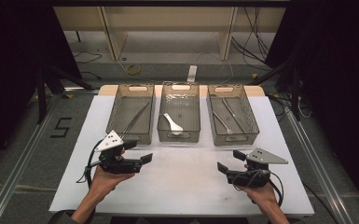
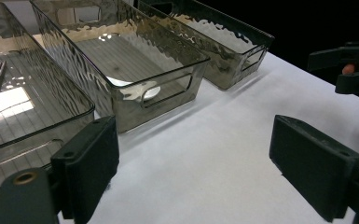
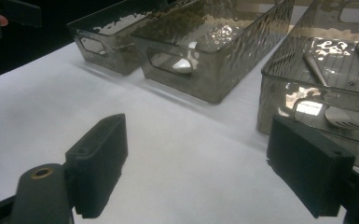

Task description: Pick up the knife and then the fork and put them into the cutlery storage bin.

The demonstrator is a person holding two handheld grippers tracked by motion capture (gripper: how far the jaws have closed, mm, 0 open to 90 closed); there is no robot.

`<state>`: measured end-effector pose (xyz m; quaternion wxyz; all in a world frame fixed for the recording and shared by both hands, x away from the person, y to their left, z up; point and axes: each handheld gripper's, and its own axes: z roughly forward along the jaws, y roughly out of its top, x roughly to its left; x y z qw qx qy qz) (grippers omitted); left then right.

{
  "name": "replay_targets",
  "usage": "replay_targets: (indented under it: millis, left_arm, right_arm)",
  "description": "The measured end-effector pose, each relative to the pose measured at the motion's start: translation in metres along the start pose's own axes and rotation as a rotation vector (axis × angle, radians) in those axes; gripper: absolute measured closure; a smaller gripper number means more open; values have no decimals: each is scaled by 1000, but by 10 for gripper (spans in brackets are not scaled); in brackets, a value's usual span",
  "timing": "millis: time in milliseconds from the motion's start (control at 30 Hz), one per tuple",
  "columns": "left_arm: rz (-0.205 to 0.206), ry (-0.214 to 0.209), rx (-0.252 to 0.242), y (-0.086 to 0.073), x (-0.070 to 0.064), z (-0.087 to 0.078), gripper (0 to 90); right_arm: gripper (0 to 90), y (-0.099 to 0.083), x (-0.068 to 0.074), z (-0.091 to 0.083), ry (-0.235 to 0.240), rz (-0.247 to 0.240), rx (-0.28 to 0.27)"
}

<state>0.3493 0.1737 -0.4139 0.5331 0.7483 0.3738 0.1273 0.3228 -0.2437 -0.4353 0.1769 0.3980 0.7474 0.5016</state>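
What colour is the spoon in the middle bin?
White. The spoon shows best in the high view, lying in the smoky clear middle bin.

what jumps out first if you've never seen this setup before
Three clear smoky bins stand in a row at the far side of the white table: the left bin holds thin metal chopsticks, the middle bin a white spoon, and the right bin metal cutlery. Nearer the person, the left gripper and the right gripper hover over bare table, jaws wide apart and holding nothing.
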Motion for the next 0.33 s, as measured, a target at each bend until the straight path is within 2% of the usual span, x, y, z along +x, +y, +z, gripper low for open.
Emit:
replay_targets:
  millis: [333]
  left_arm:
    - [1, 2, 1, 0, 0, 0, 153]
  right_arm:
    - [214, 0, 0, 1, 5, -6, 5]
